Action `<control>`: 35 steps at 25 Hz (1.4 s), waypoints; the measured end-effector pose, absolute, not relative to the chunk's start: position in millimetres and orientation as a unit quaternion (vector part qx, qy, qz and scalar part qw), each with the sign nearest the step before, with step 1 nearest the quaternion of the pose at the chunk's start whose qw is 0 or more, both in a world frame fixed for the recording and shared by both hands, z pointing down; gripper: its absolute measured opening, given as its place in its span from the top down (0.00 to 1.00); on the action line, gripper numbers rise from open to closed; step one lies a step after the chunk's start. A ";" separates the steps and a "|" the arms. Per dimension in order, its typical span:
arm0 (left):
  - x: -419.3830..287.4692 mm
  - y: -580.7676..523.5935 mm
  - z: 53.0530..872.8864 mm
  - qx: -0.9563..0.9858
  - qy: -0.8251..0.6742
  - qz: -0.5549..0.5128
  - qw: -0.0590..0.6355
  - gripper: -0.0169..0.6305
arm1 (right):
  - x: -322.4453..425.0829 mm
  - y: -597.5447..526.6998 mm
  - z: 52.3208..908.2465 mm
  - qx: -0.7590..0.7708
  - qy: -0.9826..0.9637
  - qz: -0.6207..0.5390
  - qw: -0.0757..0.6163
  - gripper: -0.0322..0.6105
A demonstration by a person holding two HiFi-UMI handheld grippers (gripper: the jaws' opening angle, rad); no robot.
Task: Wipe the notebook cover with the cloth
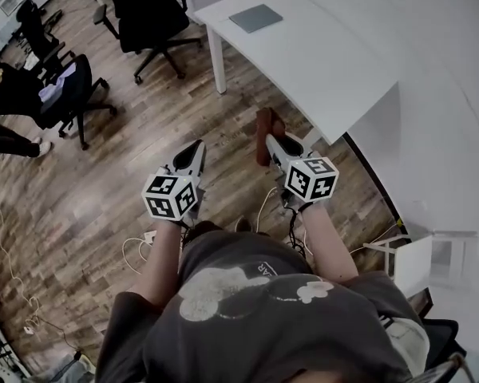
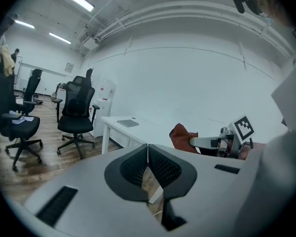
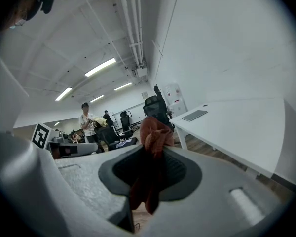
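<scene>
A grey notebook (image 1: 255, 17) lies flat near the far end of the white table (image 1: 335, 70); it also shows as a thin slab in the left gripper view (image 2: 128, 123) and the right gripper view (image 3: 194, 115). My right gripper (image 1: 268, 140) is shut on a rust-red cloth (image 1: 264, 130), which bunches above its jaws (image 3: 155, 135) and hangs down between them. It is held over the floor, short of the table's near edge. My left gripper (image 1: 196, 148) is shut with nothing in it, jaws touching (image 2: 147, 154), to the left over the wooden floor.
Black office chairs (image 1: 148, 14) stand on the wood floor at the far left, one (image 1: 68, 94) with papers on it. White cables (image 1: 140, 250) trail across the floor by the person's feet. A person (image 3: 87, 120) stands in the distance. A white wall runs along the right.
</scene>
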State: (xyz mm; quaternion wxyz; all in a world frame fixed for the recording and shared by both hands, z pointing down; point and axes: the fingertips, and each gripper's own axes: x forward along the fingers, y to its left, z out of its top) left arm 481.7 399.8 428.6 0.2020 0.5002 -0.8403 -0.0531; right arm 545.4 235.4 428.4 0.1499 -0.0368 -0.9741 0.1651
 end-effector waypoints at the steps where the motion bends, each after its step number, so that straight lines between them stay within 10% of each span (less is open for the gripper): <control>1: 482.9 404.6 429.2 0.496 -0.842 -0.055 0.203 0.98 | 545.5 237.3 428.5 -0.037 -0.974 0.169 0.148 0.82; 19: 435.2 387.0 440.9 0.518 -0.824 -0.082 0.216 0.98 | 525.6 218.5 443.3 0.009 -0.969 0.175 0.173 0.81; 35: 272.9 337.2 438.1 0.569 -0.788 -0.064 0.226 0.98 | 359.5 182.7 446.8 0.050 -0.965 0.186 0.179 0.81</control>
